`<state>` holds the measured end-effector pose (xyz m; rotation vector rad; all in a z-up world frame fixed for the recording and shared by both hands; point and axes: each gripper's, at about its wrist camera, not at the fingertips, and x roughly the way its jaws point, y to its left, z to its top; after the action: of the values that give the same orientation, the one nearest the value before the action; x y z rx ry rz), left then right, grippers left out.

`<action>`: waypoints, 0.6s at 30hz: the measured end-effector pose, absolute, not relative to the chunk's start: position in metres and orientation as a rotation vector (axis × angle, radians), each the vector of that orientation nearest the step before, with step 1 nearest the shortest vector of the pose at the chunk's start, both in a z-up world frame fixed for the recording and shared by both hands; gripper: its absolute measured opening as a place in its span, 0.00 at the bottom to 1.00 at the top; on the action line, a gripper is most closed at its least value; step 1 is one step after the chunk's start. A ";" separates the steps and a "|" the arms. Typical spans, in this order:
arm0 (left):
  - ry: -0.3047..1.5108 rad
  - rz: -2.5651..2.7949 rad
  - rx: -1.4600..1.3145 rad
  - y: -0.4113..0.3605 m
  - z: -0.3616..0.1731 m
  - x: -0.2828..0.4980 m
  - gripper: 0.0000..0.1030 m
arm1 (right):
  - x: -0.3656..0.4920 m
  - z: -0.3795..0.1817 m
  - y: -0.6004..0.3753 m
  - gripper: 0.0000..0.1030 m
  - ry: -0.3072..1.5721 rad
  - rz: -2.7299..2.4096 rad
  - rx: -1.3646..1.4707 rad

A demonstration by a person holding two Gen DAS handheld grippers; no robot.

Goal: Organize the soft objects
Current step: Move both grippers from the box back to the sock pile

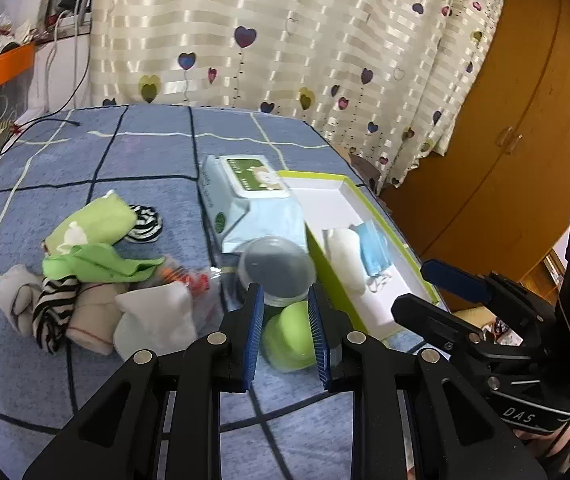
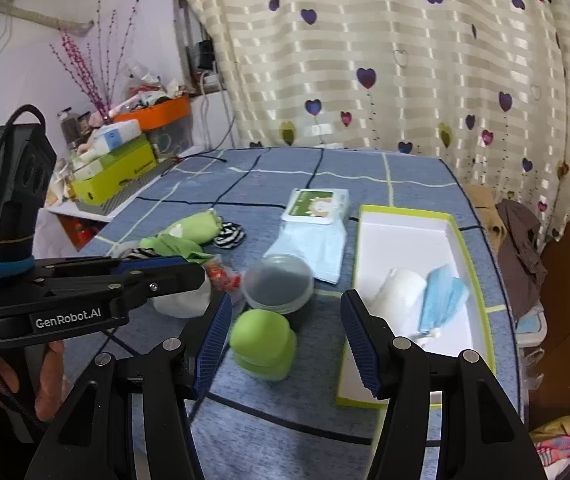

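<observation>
The left gripper (image 1: 285,320) stands narrowly parted and grasps nothing; the right gripper (image 2: 285,336) stands wide and empty. The sock pile (image 1: 85,288) lies at centre left of the left wrist view, nearer the left gripper. The white tray (image 2: 405,240), lower right, runs lengthwise away from the camera
</observation>
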<state>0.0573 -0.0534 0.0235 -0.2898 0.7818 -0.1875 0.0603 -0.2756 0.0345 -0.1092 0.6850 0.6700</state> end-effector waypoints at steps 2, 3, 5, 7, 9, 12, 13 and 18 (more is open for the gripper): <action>0.779 -0.181 -0.298 -0.047 0.021 0.054 0.23 | 0.059 0.035 -0.270 0.55 0.683 0.683 -0.117; 0.781 -0.176 -0.304 -0.044 0.020 0.053 0.23 | 0.059 0.034 -0.267 0.55 0.681 0.691 -0.123; 0.780 -0.163 -0.317 -0.037 0.017 0.051 0.23 | 0.059 0.034 -0.261 0.55 0.680 0.701 -0.129; 0.779 -0.152 -0.329 -0.029 0.015 0.051 0.23 | 0.060 0.032 -0.255 0.55 0.687 0.714 -0.130; 0.782 -0.137 -0.338 -0.023 0.014 0.051 0.23 | 0.060 0.031 -0.248 0.55 0.692 0.729 -0.136; 0.789 -0.113 -0.359 -0.010 0.009 0.049 0.23 | 0.062 0.029 -0.238 0.55 0.704 0.756 -0.132; 0.790 -0.107 -0.364 -0.006 0.007 0.049 0.23 | 0.062 0.028 -0.232 0.55 0.709 0.765 -0.138; 0.779 -0.043 -0.401 0.023 0.002 0.043 0.23 | 0.066 0.027 -0.209 0.55 0.725 0.804 -0.157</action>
<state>0.0427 0.0234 0.0018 -0.4014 0.7787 -0.0428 0.0665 -0.2087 0.0275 -0.1568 0.7254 0.8043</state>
